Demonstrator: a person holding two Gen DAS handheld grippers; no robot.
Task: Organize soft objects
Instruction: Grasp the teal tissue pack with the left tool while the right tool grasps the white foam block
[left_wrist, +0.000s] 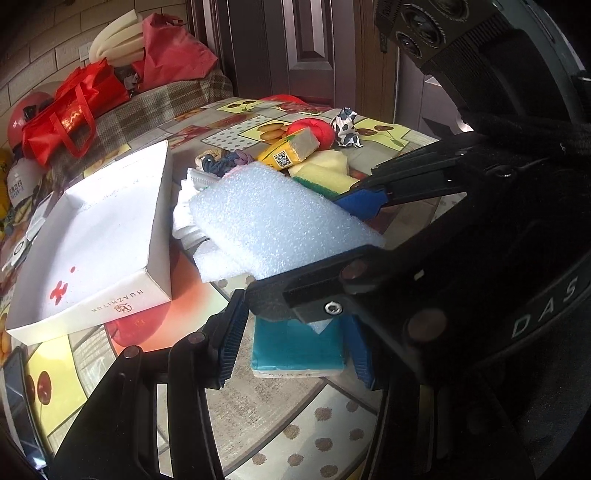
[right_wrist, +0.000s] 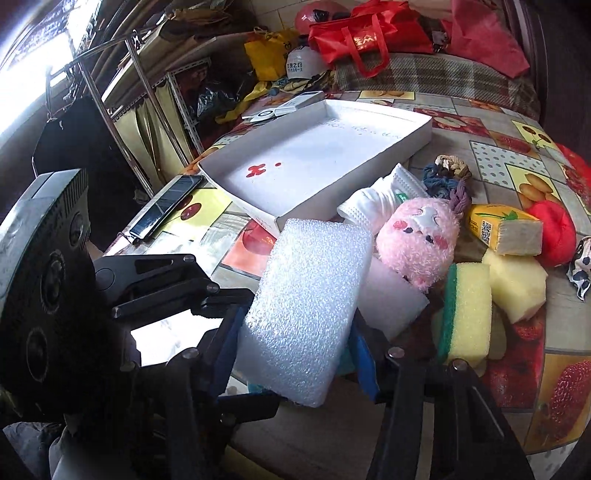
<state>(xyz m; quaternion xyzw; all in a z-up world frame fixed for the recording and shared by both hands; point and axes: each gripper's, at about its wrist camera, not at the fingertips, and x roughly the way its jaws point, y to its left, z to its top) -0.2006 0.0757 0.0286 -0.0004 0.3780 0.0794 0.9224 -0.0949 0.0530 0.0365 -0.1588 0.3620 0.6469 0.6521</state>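
White foam block (right_wrist: 306, 310) pinched between right tongs (right_wrist: 295, 343), blue pads on both its flanks | long axis runs 12-to-6 along those tongs | left tongs (left_wrist: 291, 339) half-open astride teal packet (left_wrist: 295, 350), grip uncertain | empty white tray (right_wrist: 413, 122) on worktop lies at 12, just beyond the block | right hand nearer.

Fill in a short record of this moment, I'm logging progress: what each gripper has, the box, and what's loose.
Right gripper: jaws shut on white foam block
Left gripper: jaws astride teal tissue pack, contact unclear
White box: no items inside
Loose beside it: pink plush, yellow-green sponge, face mask
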